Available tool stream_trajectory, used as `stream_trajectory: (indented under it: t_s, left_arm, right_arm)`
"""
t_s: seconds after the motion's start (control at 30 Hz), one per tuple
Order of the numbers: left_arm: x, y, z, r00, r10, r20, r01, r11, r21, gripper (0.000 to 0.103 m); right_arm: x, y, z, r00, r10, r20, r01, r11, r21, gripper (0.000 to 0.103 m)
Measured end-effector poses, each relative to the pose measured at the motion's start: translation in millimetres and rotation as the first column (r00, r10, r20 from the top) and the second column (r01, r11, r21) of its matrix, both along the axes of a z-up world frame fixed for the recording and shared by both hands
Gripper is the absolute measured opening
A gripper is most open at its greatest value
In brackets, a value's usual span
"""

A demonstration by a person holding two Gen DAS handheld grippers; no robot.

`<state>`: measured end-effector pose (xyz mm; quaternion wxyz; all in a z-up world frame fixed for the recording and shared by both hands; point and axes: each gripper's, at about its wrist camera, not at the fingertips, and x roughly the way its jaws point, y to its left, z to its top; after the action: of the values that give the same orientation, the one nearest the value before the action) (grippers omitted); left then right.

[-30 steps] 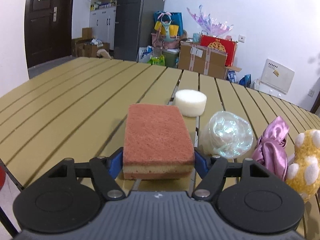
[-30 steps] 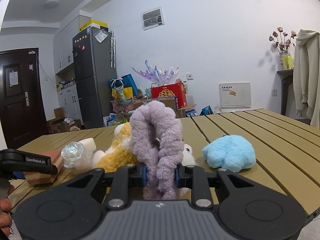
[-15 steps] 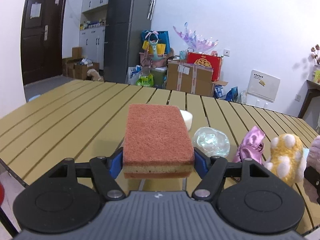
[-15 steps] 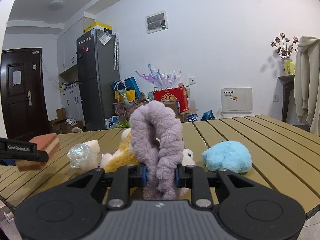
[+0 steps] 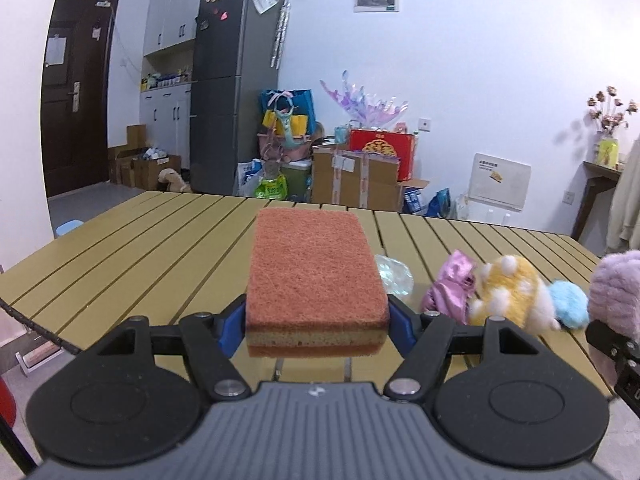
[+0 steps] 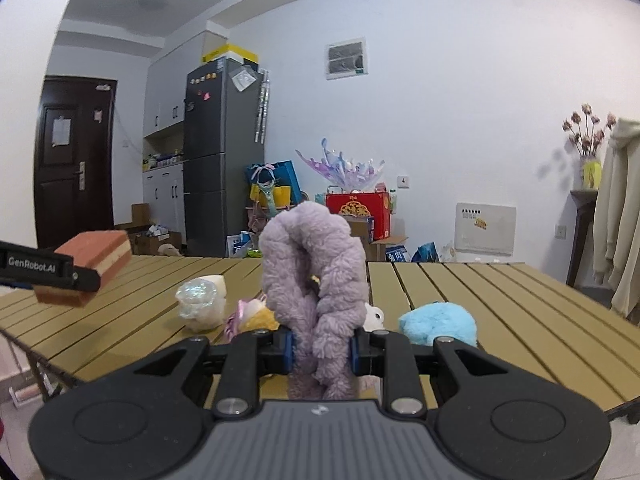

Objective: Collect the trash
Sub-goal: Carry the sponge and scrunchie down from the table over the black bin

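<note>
We hold the light, squashy scouring sponge [image 5: 316,280] by its long sides in the left gripper [image 5: 317,326]; the right gripper [image 6: 320,350] pinches the limp purple plush scrunchie [image 6: 316,276] at its base.

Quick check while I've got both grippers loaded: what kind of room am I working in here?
Probably a lived-in home, a kitchen-dining area: a tall grey fridge beside white cabinets, a slatted wooden table, and taped cardboard boxes stacked against the wall.

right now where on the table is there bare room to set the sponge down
Bare slats left of the sponge, out to the table edge, and far right beyond the blue toy. Crowded around the plastic wrap, pink cloth and yellow toy.
</note>
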<state>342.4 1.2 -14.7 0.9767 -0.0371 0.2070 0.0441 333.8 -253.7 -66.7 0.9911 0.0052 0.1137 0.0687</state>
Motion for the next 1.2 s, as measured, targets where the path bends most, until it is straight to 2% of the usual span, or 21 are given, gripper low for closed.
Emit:
stream_trajectory:
  t_s: [0.13,0.43,0.87,1.2]
  left_arm:
    - [-25.4,-6.5,-8.7,0.999,-0.035,-0.005,0.035,0.999,0.006,0.07]
    - [-78.5,-10.4,-27.2,0.996,-0.082,-0.027,0.083,0.996,0.015,0.07]
    - [-142.8,-11.2,-76.9,0.981,-0.118,-0.153,0.134,0.986,0.101,0.07]
    - [-170.8,-9.0,-111.6,0.955,-0.125,-0.27,0.164,0.978,0.128,0.071]
  right_arm:
    - [-29.6,0.0,2.3,1.0,0.011,0.001,-0.011,0.999,-0.03,0.024]
    - [-93.5,-8.2,-15.3,0.997,0.007,-0.08,-0.01,1.0,-0.026,0.024]
    - [-156.2,5.0,-55.2,0.972,0.034,-0.232,-0.04,0.999,-0.022,0.024]
    - [-183.0,19.5,-78.0,0.943,0.038,-0.332,-0.058,0.997,-0.049,0.024]
